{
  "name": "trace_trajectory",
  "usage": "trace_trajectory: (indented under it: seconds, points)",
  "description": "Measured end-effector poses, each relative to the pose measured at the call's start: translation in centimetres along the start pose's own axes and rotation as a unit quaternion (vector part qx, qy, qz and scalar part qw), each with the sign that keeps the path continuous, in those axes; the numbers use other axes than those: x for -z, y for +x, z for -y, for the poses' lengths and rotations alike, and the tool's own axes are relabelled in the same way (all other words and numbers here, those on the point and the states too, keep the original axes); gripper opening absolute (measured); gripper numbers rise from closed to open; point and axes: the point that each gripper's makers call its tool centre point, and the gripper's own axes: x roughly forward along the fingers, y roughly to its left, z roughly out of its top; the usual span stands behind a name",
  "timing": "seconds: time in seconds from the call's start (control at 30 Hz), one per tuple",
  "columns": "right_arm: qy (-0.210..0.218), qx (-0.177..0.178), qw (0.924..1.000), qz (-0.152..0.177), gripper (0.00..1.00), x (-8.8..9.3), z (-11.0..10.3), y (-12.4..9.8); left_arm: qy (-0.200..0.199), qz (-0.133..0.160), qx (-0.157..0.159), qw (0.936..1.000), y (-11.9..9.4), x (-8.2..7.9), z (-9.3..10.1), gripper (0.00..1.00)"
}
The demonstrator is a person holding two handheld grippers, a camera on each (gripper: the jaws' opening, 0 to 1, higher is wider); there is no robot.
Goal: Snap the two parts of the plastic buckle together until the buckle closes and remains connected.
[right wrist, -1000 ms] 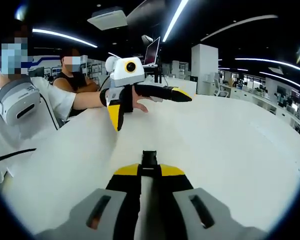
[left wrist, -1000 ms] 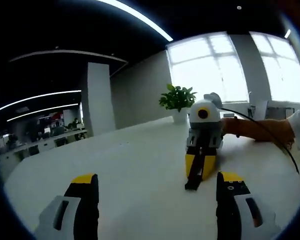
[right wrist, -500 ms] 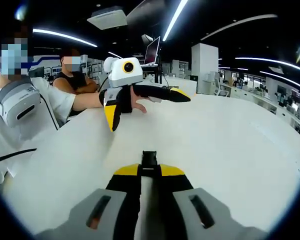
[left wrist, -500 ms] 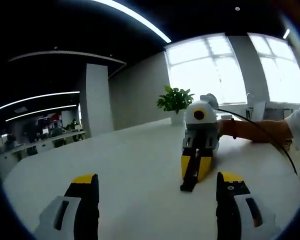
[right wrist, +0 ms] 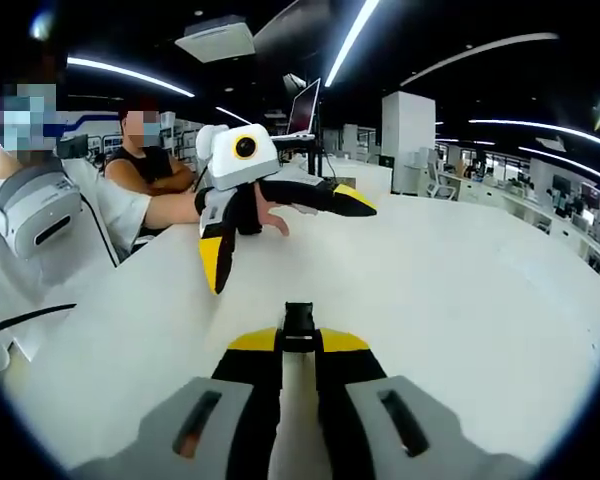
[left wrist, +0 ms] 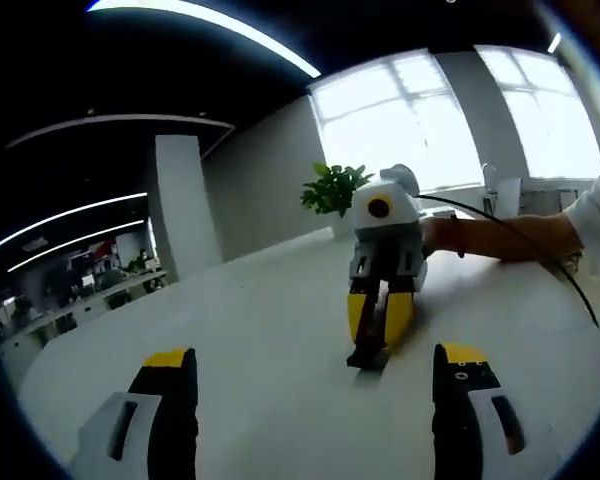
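The right gripper (right wrist: 300,345) has its 2 jaws closed on 1 black buckle part (right wrist: 299,318), which juts past the yellow tips over the middle of the white desk (right wrist: 460,300). The left gripper (left wrist: 315,385) has its 2 jaws spread wide with nothing between them; the right gripper view shows it splayed above the desk near the person's side edge. I can't tell where the 2nd buckle part lies; once it's gripped, mating should go best with both parts aligned and pushed straight in.
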Motion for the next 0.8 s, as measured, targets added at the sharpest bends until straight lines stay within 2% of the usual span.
trace_trajectory:
  seconds: [0.3, 0.47, 0.67, 0.8]
  points:
    - [-0.006, 0.008, 0.9999, 0.012, 0.1, -1.1, 0.0, -0.6, -0.025, 0.01, 0.012, 0.9996, -0.1, -0.4, 0.1, 0.99]
    - [-0.005, 0.017, 0.9998, 0.007, 0.1, -1.2, 0.3, -0.9, -0.03, 0.014, 0.017, 0.9993, -0.3, -0.5, 0.2, 0.99]
    - [-0.004, 0.013, 0.9999, 0.0, 0.1, -1.1, 0.0, -1.0, -0.054, 0.036, 0.019, 0.9977, -0.6, -1.3, -0.1, 0.99]
    - [-0.006, 0.012, 0.9999, 0.008, 0.1, -1.6, -0.1, -1.1, -0.073, 0.038, 0.02, 0.9964, -0.6, -1.3, -0.1, 0.99]
